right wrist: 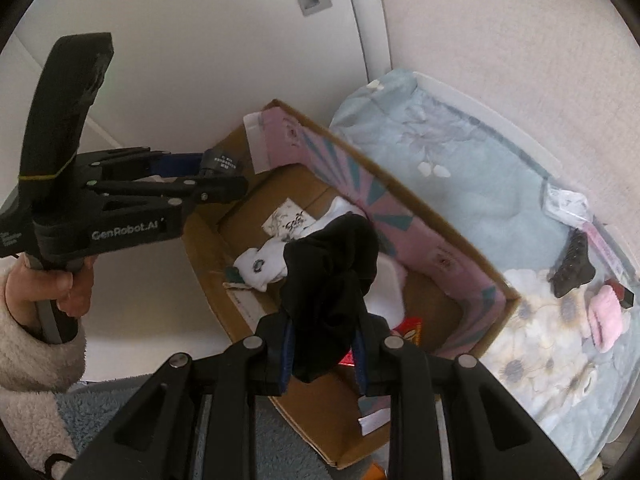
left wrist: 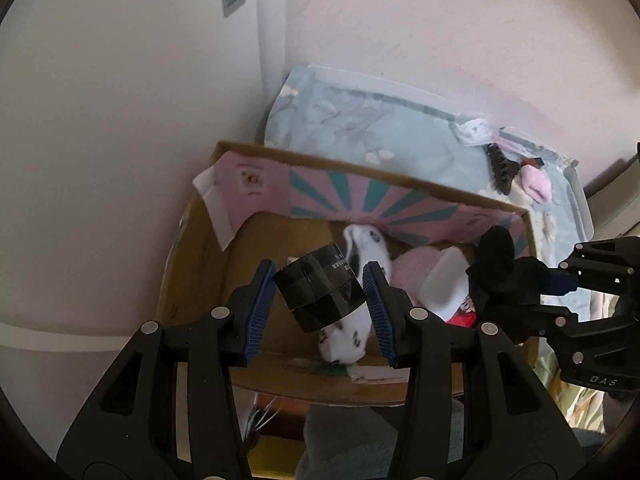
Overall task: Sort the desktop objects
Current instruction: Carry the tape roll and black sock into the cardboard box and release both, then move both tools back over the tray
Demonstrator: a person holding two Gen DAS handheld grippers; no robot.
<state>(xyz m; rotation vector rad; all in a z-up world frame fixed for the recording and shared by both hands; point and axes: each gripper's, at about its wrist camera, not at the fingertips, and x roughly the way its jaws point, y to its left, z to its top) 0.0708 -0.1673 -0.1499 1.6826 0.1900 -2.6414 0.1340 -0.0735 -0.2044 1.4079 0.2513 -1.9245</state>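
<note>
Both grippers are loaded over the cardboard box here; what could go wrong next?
The black jar is tilted between the left gripper pads, so it may slip or land hard on the white sock. The black cloth in the right gripper hangs loose and could snag on release.

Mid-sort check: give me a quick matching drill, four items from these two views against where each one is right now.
Items:
1. black jar
2. black cloth
3. white spotted sock
4. pink sock

Places:
A. on the floral blue sheet
B. lying inside the cardboard box
C. clamped in the right hand-held gripper
D. between the pads of the left hand-held gripper

Pairs: 1-D, 2-C, 3-B, 4-A
</note>
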